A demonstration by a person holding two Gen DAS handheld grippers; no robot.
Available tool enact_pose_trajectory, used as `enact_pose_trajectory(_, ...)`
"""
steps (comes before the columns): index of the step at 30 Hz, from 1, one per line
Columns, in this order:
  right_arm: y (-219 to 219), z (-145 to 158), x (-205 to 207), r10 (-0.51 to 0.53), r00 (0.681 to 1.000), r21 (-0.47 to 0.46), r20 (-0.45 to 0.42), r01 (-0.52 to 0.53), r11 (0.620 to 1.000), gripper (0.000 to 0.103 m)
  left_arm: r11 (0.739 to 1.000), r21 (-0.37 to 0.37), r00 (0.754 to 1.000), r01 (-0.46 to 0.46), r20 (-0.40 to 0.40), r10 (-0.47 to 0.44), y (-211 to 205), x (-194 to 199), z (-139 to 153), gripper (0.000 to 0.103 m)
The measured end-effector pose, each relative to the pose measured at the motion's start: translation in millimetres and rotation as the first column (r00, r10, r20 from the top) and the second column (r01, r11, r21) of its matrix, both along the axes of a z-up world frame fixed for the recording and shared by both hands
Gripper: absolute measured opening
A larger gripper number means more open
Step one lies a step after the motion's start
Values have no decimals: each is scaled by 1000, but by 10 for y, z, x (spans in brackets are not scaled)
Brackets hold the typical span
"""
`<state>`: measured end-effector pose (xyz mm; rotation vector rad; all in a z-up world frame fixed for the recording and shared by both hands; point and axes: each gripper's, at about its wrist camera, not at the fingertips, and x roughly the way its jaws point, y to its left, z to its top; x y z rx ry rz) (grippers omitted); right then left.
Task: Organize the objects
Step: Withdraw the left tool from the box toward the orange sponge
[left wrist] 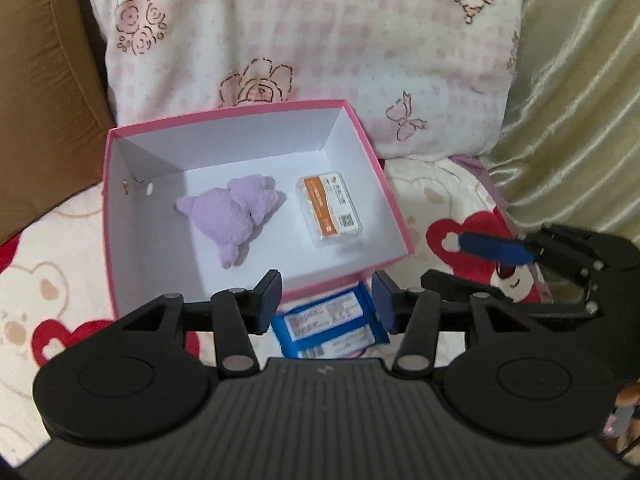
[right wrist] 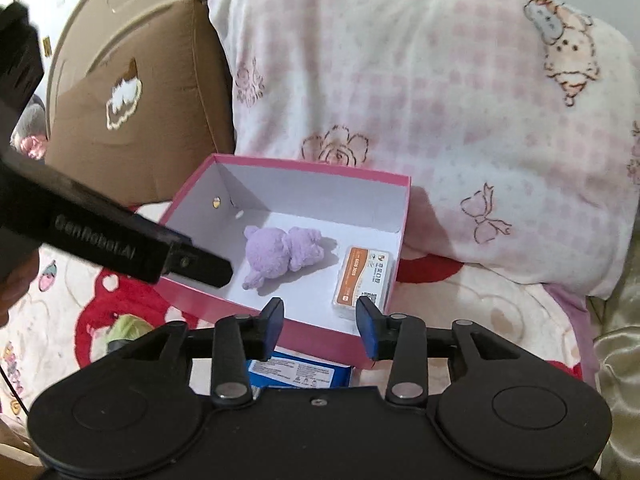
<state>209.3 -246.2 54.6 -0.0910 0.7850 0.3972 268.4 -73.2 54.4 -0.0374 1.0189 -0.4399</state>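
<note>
We see a bed with a blanket [left wrist: 60,248] full of red hearts and bears; a big pink pillow [left wrist: 320,48] leans behind; a brown cushion [right wrist: 132,120] sits beside it; the pink box [left wrist: 394,216] on the blanket holds a purple plush toy [left wrist: 232,216] and an orange pack [left wrist: 330,210]; a blue pack [left wrist: 328,330] lies just outside; our left gripper [left wrist: 326,302] and right gripper [right wrist: 320,328] are both released, holding nothing.

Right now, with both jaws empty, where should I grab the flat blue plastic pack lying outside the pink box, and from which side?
Take the flat blue plastic pack across its narrow width, coming straight down from above. It lies flat on the blanket, partly against the pink cardboard box, so a side approach looks blocked. The left hand-held gripper hangs open above it already.
</note>
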Motion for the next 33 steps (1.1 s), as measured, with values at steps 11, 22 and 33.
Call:
enact_pose_trajectory(11,42,128,-392,12,999,-43,30,-11,999,75,996,45,996,-83,-24,84,343,-555,200,84)
enact_pose_trajectory(22,141,435,-821,33,999,-57,36,-30,998,87,996,32,996,-82,-12,83,735,-1000,310,95)
enact_pose_trajectory(33,133,397,-1163,82,996,22,-37,-81,996,87,998,59,999,-37,-12,38,902,-1335,154,95)
